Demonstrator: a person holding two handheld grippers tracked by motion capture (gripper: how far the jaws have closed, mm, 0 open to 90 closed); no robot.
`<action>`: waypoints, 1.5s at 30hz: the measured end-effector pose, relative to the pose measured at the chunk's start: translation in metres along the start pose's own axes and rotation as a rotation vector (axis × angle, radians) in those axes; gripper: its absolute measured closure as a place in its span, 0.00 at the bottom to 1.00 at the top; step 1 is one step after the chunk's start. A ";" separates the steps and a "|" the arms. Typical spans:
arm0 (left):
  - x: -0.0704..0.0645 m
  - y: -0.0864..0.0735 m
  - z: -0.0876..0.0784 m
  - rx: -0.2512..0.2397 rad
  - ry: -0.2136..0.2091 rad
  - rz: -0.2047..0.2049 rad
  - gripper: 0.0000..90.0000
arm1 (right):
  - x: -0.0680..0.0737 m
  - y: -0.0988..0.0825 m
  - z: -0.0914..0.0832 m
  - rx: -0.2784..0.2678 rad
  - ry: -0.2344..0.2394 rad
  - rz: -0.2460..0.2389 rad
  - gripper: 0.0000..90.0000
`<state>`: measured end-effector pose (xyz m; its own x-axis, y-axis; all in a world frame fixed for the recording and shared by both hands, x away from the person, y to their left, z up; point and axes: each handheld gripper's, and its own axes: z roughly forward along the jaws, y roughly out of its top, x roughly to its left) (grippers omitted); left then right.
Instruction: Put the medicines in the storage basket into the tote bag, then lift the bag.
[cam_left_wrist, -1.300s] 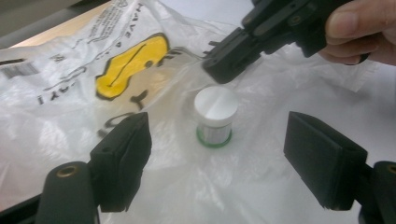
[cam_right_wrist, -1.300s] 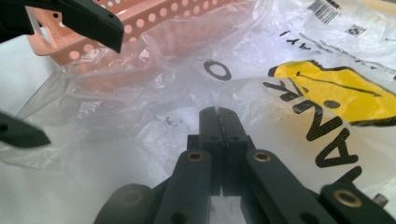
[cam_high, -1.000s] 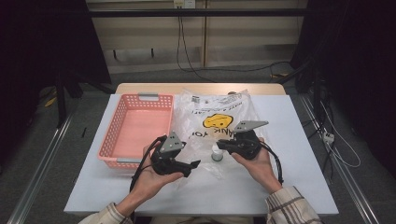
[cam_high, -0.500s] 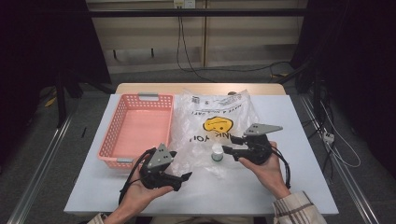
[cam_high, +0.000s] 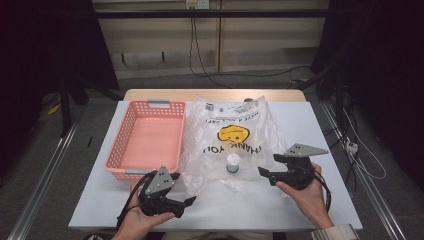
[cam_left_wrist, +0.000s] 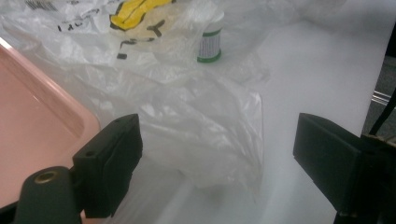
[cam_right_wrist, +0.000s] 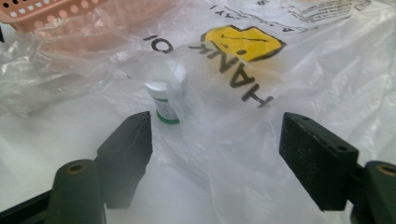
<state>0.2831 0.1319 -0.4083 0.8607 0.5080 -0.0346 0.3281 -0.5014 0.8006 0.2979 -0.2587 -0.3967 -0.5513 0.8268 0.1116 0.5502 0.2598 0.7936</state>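
A white-topped table (cam_high: 320, 130) stands on a grey floor (cam_high: 80, 125), its wooden far edge (cam_high: 215, 94) toward a pale panelled wall (cam_high: 260, 45). Black cables (cam_high: 197, 45) hang down that wall and trail over the floor. Both sides are dark with black hangings (cam_high: 45, 55), and metal rails (cam_high: 40, 185) flank the table.

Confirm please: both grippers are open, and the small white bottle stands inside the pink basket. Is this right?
One detail is wrong. The small white bottle stands upright by the plastic bag, not inside the pink basket, as the high view shows. Both the left gripper and right gripper are open.
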 end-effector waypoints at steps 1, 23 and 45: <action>-0.001 -0.002 0.000 -0.002 -0.001 0.004 0.17 | -0.001 -0.001 -0.002 -0.001 -0.007 0.003 0.27; -0.004 -0.021 0.006 0.034 0.000 0.003 0.17 | -0.009 -0.038 -0.034 -0.009 -0.061 0.048 0.23; -0.006 -0.023 0.034 0.124 -0.013 0.006 0.35 | -0.015 -0.070 -0.040 0.104 -0.044 0.070 0.80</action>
<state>0.2842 0.1165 -0.4471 0.8674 0.4960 -0.0389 0.3683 -0.5875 0.7206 0.2423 -0.3088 -0.4302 -0.4823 0.8654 0.1359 0.6495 0.2491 0.7184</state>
